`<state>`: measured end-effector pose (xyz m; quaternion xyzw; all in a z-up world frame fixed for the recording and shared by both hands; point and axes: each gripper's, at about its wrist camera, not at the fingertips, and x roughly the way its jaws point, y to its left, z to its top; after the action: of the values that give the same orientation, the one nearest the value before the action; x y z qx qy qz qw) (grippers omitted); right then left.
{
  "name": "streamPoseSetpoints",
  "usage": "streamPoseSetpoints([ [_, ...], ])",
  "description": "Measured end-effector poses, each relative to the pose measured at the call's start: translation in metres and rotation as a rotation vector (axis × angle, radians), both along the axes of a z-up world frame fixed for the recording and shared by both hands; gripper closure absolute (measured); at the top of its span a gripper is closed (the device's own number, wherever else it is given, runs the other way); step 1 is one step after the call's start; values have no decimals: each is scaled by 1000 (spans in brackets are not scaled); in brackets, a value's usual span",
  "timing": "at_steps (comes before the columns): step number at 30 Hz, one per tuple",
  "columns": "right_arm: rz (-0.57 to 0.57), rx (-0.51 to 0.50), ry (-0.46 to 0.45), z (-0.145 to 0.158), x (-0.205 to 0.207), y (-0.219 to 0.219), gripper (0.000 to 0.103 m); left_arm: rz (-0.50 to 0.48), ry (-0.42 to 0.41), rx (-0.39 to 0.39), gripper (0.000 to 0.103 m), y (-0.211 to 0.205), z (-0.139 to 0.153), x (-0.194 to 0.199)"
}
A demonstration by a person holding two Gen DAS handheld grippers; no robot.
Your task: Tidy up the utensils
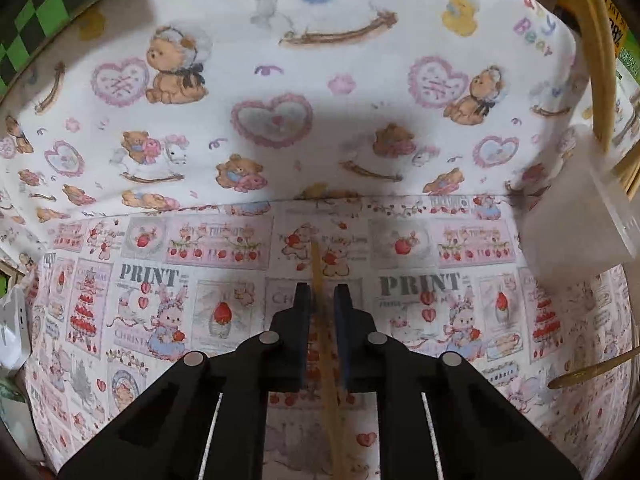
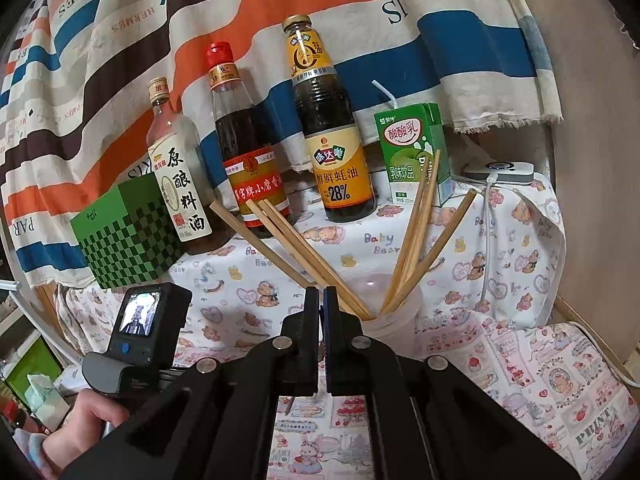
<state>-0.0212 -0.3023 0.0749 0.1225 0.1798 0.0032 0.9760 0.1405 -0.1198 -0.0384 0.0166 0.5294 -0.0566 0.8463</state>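
In the left wrist view, my left gripper (image 1: 322, 294) points down at the patterned tablecloth (image 1: 200, 280). Its jaws are closed on a single wooden chopstick (image 1: 330, 380), which runs lengthwise between the pads with its tip just past them. In the right wrist view, my right gripper (image 2: 322, 300) is shut with nothing in it, just in front of a translucent cup (image 2: 396, 324) that holds several chopsticks (image 2: 416, 232) fanned out to both sides. The same cup (image 1: 580, 216) shows at the right edge of the left wrist view. A hand (image 2: 88, 412) holds the left tool's handle at lower left.
Three sauce bottles (image 2: 334, 140), a green checked box (image 2: 128, 236) and a green drink carton (image 2: 412, 152) line the back of the table. A white device (image 2: 500, 170) with a cable sits at back right. A yellowish utensil end (image 1: 588, 370) lies at the right.
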Motion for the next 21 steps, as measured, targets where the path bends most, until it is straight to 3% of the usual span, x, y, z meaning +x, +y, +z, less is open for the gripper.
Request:
streamPoseSetpoints([
  [7, 4, 16, 0, 0, 0, -2, 101, 20, 31, -107, 99, 31, 7, 14],
  [13, 12, 44, -5, 1, -1, -5, 101, 11, -213, -99, 99, 48, 78, -25],
  [19, -3, 56, -14, 4, -3, -10, 101, 1, -553, -88, 99, 55, 169, -98],
  [21, -8, 69, -25, 6, -5, -14, 101, 1, -629, -109, 99, 56, 191, -116],
])
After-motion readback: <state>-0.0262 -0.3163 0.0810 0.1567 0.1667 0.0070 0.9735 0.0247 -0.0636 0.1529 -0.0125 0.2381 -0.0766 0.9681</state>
